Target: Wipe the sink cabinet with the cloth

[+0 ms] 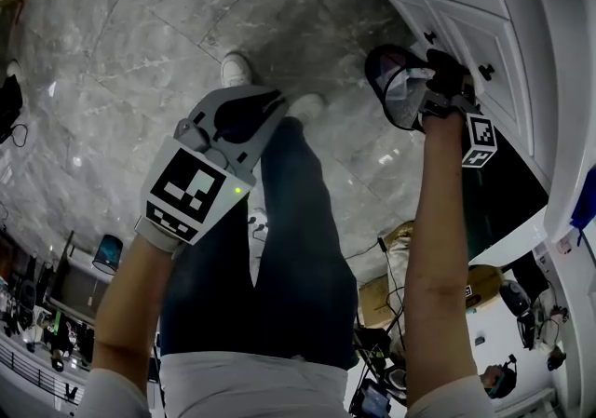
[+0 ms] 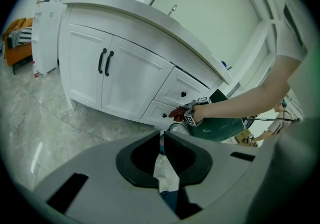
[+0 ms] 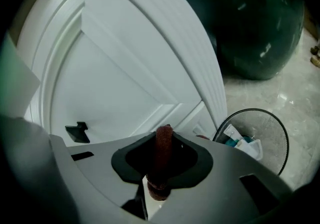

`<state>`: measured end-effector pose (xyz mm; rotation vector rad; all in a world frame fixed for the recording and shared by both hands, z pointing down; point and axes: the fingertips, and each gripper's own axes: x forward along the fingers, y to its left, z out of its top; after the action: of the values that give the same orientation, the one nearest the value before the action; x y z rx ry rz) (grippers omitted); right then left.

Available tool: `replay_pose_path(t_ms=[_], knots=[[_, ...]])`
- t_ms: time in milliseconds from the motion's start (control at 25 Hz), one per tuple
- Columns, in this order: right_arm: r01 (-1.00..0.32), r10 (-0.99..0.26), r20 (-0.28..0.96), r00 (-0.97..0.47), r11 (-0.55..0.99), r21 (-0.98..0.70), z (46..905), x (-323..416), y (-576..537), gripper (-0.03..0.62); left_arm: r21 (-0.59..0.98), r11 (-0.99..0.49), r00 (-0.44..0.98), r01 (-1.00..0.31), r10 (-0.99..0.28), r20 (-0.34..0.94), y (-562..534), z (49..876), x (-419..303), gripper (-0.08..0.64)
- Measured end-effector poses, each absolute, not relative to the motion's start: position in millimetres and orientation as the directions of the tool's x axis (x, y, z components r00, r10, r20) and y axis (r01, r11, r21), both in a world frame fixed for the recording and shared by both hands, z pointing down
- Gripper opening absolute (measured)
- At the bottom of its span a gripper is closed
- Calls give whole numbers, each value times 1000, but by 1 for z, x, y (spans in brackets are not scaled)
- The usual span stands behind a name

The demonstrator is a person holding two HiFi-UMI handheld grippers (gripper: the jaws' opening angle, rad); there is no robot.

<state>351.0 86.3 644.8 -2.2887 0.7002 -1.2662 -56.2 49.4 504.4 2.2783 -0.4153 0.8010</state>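
White panelled sink cabinet (image 2: pixel 125 76) runs along the right of the scene on a grey marble-look floor (image 1: pixel 168 25). A dark green round bin (image 3: pixel 255 23) sits just beside it, & a black wire wastebasket (image 3: pixel 252 110) w/ a few scraps inside stands near, in front of the lower drawers. Right gripper (image 3: pixel 163 135) is clamped on a dark red folded cloth (image 3: pixel 161 168). The cloth's end pokes out past the tips, aimed at a lower drawer front beside its small black knob (image 3: pixel 77 130). Can't tell if the cloth is touching the panel. Left gripper (image 2: pixel 161 138) hangs over the person's legs, well apart from the cabinet, jaws together w/ nothing between them. Judgement: the step in hand is wiping the drawer fronts. To do it well, prob. best to press the cloth flat on the panel rather than the gripper tips & run long overlapping strokes along the raised mouldings. Go round the knob so the cloth doesn't snag, & grip firmly so it doesn't slip out. Mind the wastebasket near the wrist; a low stroke could knock it.
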Motion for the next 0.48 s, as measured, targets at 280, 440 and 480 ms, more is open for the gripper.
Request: replay_pose_path(t_ms=[280,440,480], knots=[[-187,-548,636,543,-818,-544,634,391,131,69,491,-720,754,-491,-68,653,48,507,-52,12],[-169,-549,611,570,-806,-567,622,406,151,69,494,-729,760,-473,-54,648,52,504,-39,12],[-172,-558,607,566,-800,-575,619,407,152,69,494,-733,761,-468,-50,647,54,503,-36,12]])
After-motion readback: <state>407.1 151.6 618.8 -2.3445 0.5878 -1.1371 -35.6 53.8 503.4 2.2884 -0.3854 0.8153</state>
